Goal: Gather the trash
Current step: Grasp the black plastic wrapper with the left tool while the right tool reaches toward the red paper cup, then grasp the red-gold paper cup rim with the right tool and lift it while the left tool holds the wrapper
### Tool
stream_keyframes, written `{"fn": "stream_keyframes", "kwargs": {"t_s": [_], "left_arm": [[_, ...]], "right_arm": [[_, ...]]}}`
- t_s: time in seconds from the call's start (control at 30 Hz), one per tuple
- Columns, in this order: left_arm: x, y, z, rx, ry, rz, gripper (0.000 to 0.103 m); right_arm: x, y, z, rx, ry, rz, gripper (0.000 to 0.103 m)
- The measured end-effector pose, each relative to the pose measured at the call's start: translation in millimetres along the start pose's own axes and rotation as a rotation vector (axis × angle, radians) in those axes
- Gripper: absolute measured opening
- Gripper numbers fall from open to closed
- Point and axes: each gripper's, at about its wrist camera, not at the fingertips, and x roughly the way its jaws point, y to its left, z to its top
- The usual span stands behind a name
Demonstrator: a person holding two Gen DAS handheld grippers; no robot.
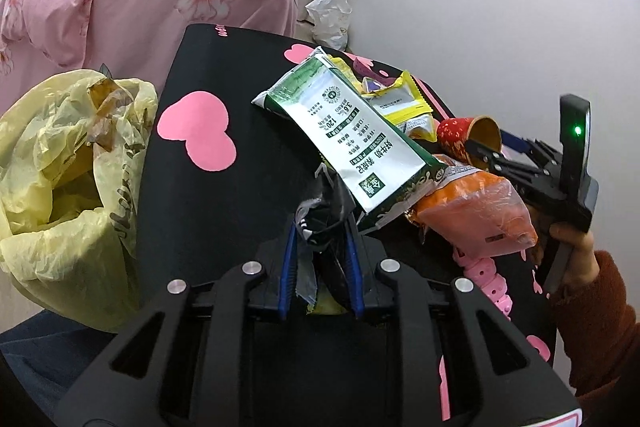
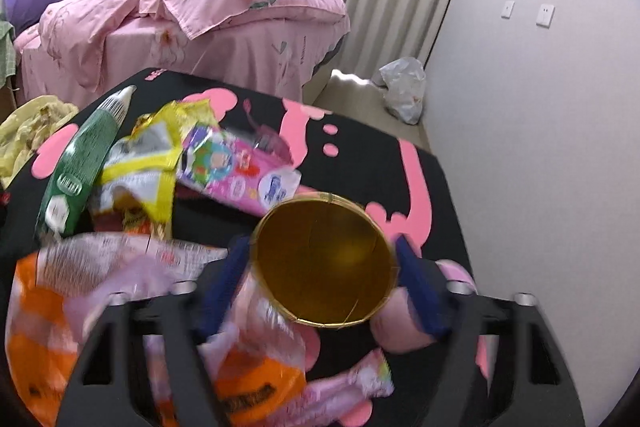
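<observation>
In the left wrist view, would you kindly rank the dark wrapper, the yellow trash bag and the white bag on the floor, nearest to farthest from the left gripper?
1. Dark wrapper: pinched in the left gripper.
2. Yellow trash bag: left, beside the table.
3. White bag: on the floor beyond the table, by the wall.

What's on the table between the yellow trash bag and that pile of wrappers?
Nothing: in the left wrist view, only bare black table with a pink heart separates the yellow bag from the wrappers.

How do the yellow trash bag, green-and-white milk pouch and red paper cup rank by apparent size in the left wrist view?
1. yellow trash bag
2. green-and-white milk pouch
3. red paper cup, partly hidden and farther off, so its true size is unsure.
</observation>
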Motion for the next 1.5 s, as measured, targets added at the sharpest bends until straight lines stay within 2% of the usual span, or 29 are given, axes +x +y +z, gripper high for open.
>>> {"fn": "stream_keyframes", "kwargs": {"t_s": [0.03, 0.07, 0.17, 0.33, 0.5, 0.6, 0.67, 0.73, 0.77, 0.83, 0.97, 1.03, 1.1, 1.2, 1.3, 1.37, 1.43, 1.5], "left_arm": [[0.1, -1.0, -1.0, -0.001, -0.001, -0.002, 0.021], [0.3, -1.4, -1.1, -0.001, 0.000, -0.003, 0.021], [-1.7, -2.3, -3.4, 0.000, -0.006, 0.001, 0.021], [-3.5, 0.1, -5.5, -0.005, -0.005, 0.010, 0.021], [-1.4, 2.8, -8.4, -0.018, 0.004, 0.018, 0.021], [-2.9, 4.1, -10.2, -0.027, 0.001, 0.018, 0.021], [-4.0, 4.3, -10.9, -0.026, -0.002, 0.018, 0.021], [-4.7, 3.9, -10.3, -0.026, -0.005, 0.019, 0.021], [-4.9, 3.6, -10.0, -0.026, -0.006, 0.019, 0.021], [-4.3, 2.0, -8.9, -0.026, -0.008, 0.020, 0.021], [-4.1, -4.5, -7.3, -0.016, -0.013, 0.014, 0.021], [-4.7, -8.2, -6.8, -0.001, -0.014, 0.016, 0.021], [-7.3, -11.1, -5.8, 0.012, -0.022, 0.022, 0.021], [-13.4, -11.4, -4.1, 0.019, -0.041, 0.028, 0.021], [-15.6, -9.2, -2.3, 0.023, -0.051, 0.035, 0.021], [-15.4, -6.8, -0.7, 0.019, -0.052, 0.034, 0.021], [-17.2, -4.4, 0.2, 0.013, -0.060, 0.028, 0.021], [-21.0, -3.1, 2.4, 0.011, -0.074, 0.021, 0.021]], "right_arm": [[-1.5, 0.7, -2.2, -0.004, 0.002, -0.007, 0.031], [-3.1, 0.0, -4.9, -0.007, 0.021, 0.001, 0.024], [-7.0, -3.5, -8.1, 0.027, 0.021, 0.051, 0.024], [-17.2, -11.9, -12.9, 0.071, 0.006, 0.064, 0.016], [-28.8, -20.0, -16.9, 0.118, -0.022, 0.117, 0.016], [-39.3, -26.0, -23.7, 0.153, -0.056, 0.171, 0.018], [-46.8, -29.8, -27.4, 0.176, -0.078, 0.188, 0.030], [-54.7, -33.2, -29.7, 0.182, -0.114, 0.255, 0.062], [-56.2, -32.7, -28.5, 0.171, -0.090, 0.303, 0.066], [-57.4, -28.2, -24.9, 0.140, -0.056, 0.296, 0.067], [-63.6, -15.2, -10.8, 0.056, -0.130, 0.031, 0.067], [-55.7, -14.4, -4.1, 0.041, -0.133, 0.048, 0.067], [-37.3, -10.0, 4.5, 0.012, -0.100, 0.072, 0.066], [-9.3, 3.0, 6.2, -0.078, -0.038, 0.064, 0.052], [11.8, 8.1, 5.0, -0.102, 0.024, 0.043, 0.025], [7.2, 1.9, 7.1, -0.064, 0.005, 0.045, 0.018], [-7.2, -8.0, 12.4, -0.016, -0.023, 0.058, 0.007], [-24.5, -11.2, 17.4, -0.008, -0.061, 0.046, 0.006]]}}
